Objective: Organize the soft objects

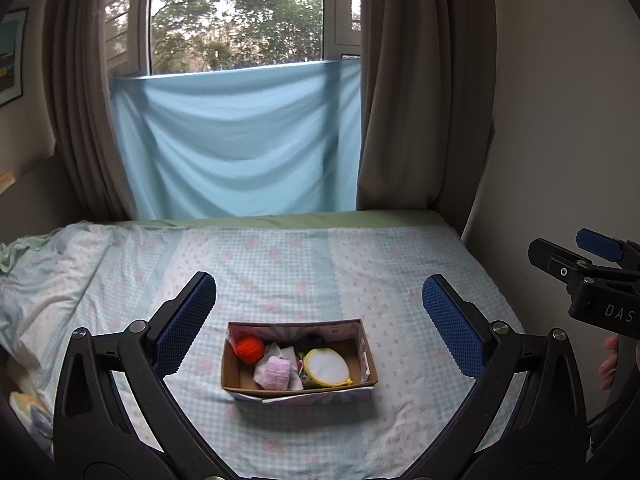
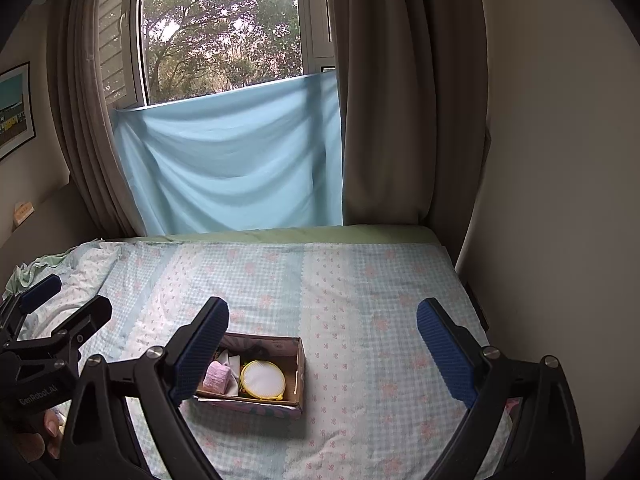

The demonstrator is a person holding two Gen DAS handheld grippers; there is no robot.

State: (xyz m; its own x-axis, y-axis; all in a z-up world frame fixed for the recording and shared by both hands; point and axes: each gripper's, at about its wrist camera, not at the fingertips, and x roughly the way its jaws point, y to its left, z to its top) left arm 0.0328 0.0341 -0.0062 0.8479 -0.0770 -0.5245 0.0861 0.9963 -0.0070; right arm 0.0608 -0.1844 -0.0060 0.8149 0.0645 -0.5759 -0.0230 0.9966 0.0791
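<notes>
A cardboard box (image 1: pixel 370 364) (image 2: pixel 301 360) rests on the bed. Inside it lie an orange woolly ball (image 1: pixel 249 347), a pink rolled cloth (image 1: pixel 277 372) (image 2: pixel 218 376), white tissue, a dark item at the back, and a round white pad with a yellow rim (image 1: pixel 327 366) (image 2: pixel 263 379). My left gripper (image 1: pixel 319 308) hovers open above and in front of the box, holding nothing. My right gripper (image 2: pixel 322 330) is open too, up and to the right of the box; its left finger hides the box's left end. Each gripper shows in the other's view at the edge.
The bed (image 1: pixel 420 264) has a pale blue checked sheet with pink flowers, rumpled at the left (image 1: pixel 52 264). A wall (image 2: pixel 560 200) runs along the right side. Behind the bed hang brown curtains (image 1: pixel 416 120) and a blue cloth (image 1: pixel 240 140) over the window.
</notes>
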